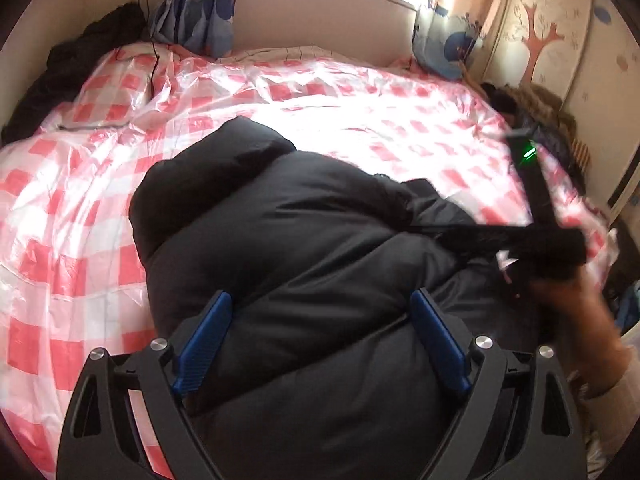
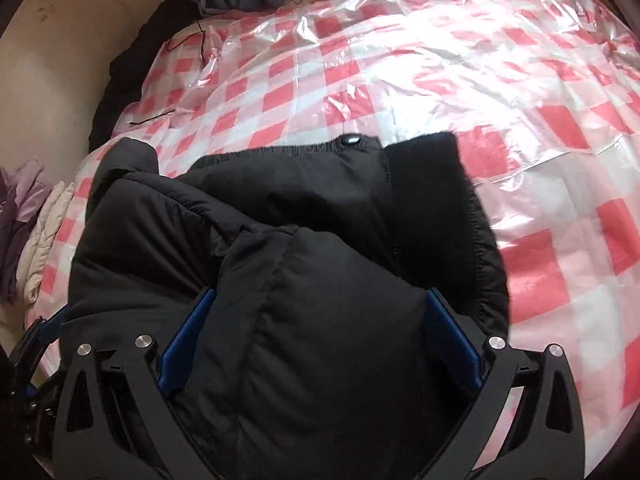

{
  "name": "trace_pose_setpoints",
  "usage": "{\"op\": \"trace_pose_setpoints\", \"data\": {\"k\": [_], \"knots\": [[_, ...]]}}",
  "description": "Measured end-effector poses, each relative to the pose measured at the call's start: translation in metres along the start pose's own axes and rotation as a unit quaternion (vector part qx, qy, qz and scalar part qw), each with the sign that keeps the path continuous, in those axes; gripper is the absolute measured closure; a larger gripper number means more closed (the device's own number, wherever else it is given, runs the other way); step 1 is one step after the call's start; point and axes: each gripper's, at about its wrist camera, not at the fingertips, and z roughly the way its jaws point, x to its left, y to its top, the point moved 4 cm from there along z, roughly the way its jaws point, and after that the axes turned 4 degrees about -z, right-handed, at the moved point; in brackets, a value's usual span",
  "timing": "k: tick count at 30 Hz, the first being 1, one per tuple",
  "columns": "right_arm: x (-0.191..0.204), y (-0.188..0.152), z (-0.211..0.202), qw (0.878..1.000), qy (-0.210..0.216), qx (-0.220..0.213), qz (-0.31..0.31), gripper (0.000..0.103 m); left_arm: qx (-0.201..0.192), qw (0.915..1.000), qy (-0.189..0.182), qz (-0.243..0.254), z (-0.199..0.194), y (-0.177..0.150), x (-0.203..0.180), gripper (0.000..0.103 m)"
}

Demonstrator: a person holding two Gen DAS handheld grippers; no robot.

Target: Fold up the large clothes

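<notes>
Partly hidden | black jacket [image 1: 320, 248] fills both grippers' spread jaws | right gripper [image 1: 560, 248] blurred

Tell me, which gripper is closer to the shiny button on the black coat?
Right, I think. The right gripper straddles the black coat just below the button. The left gripper sits over the coat's puffy body; no button shows there.

The black jacket [image 1: 304, 240] runs off the lower edge; the right gripper [image 1: 560, 248] beside it is motion-blurred.
</notes>
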Motion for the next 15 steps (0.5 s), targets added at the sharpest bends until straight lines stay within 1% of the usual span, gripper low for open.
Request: {"op": "trace_pose_setpoints", "data": {"k": [1, 2, 4, 5, 7, 8, 9, 11, 13, 15], "knots": [[0.004, 0.01, -0.022, 1.0, 0.006, -0.019, -0.007, 0.007, -0.004, 0.9999, 0.011, 0.008, -0.002, 0.0, -0.003, 0.016], [0.012, 0.003, -0.047, 0.999, 0.023, -0.044, -0.016, 0.007, -0.006, 0.9998, 0.015, 0.01, -0.003, 0.0, -0.004, 0.016], [0.031, -0.013, -0.074, 0.995, 0.041, -0.075, -0.045, 0.007, -0.01, 0.9997, 0.018, 0.011, -0.005, -0.001, -0.005, 0.016], [0.039, -0.026, -0.079, 0.994, 0.037, -0.074, -0.068, 0.007, -0.011, 0.9996, 0.022, 0.012, -0.005, -0.001, -0.005, 0.015], [0.042, -0.05, -0.063, 0.995, -0.002, -0.023, -0.102, 0.007, -0.012, 0.9995, 0.026, 0.014, -0.006, -0.001, -0.006, 0.015], [0.039, -0.062, -0.047, 0.995, 0.013, 0.008, -0.095, 0.007, -0.01, 0.9996, 0.022, 0.015, -0.006, -0.002, -0.006, 0.015], [0.032, -0.066, -0.041, 0.997, 0.031, 0.018, -0.067, 0.007, -0.011, 0.9996, 0.021, 0.017, -0.006, -0.001, -0.008, 0.015], [0.03, -0.068, -0.052, 0.998, 0.028, 0.016, -0.057, 0.007, -0.015, 0.999, 0.032, 0.027, -0.008, -0.003, -0.01, 0.015], [0.035, -0.066, -0.064, 0.998, 0.02, -0.004, -0.059, 0.007, -0.018, 0.9976, 0.049, 0.045, -0.01, -0.007, -0.014, 0.015], [0.042, -0.068, -0.076, 0.997, 0.012, -0.033, -0.065, 0.007, -0.024, 0.9964, 0.057, 0.058, -0.012, -0.011, -0.017, 0.015]]}}
